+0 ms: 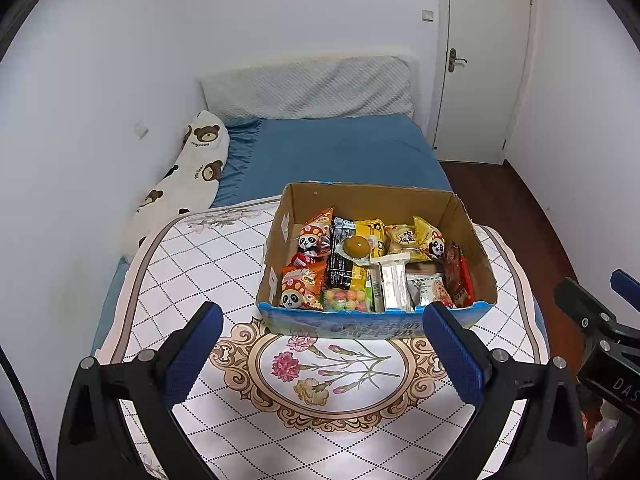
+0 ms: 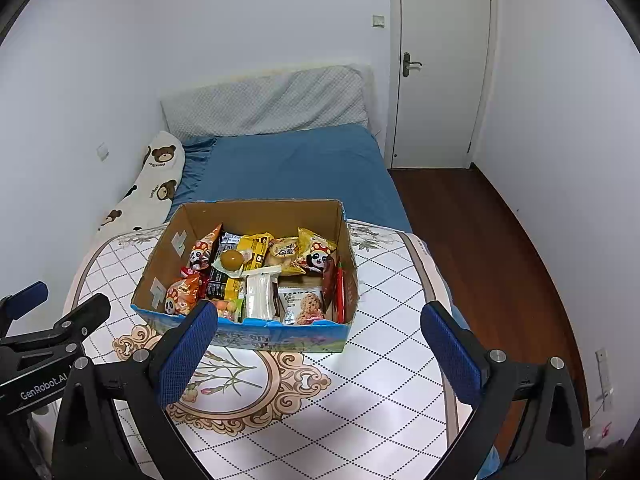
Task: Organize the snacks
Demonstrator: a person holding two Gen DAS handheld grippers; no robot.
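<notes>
Sitting ahead of both grippers, the cardboard box [image 1: 376, 256] holds the snacks and rests on a round table with a diamond-and-flower cloth [image 1: 208, 264]. I see the box open at the top, blue-printed on its near wall, and packed nearly full. Inside it, orange panda packets [image 1: 300, 286] stand at the side toward my left gripper, a black wrapper [image 1: 340, 268] lies next to them, and a yellow-brown jelly cup [image 1: 354, 246] sits on top near the middle. A clear white packet [image 1: 390, 286] stands at the near wall, a cookie packet [image 2: 302, 304] beside it, and a red packet [image 1: 460, 276] leans against the wall toward my right gripper.

I read the left gripper [image 1: 322, 354] as spread wide and empty, hovering above the cloth just short of the box. I read the right gripper [image 2: 320, 350] the same way: wide apart, nothing between its blue pads [image 2: 188, 354], its left pad overlapping the near box wall in view.

Beyond the box lies a bed with a blue sheet [image 2: 296, 168], a bear-print pillow [image 1: 188, 180] and a white door [image 2: 440, 64].
</notes>
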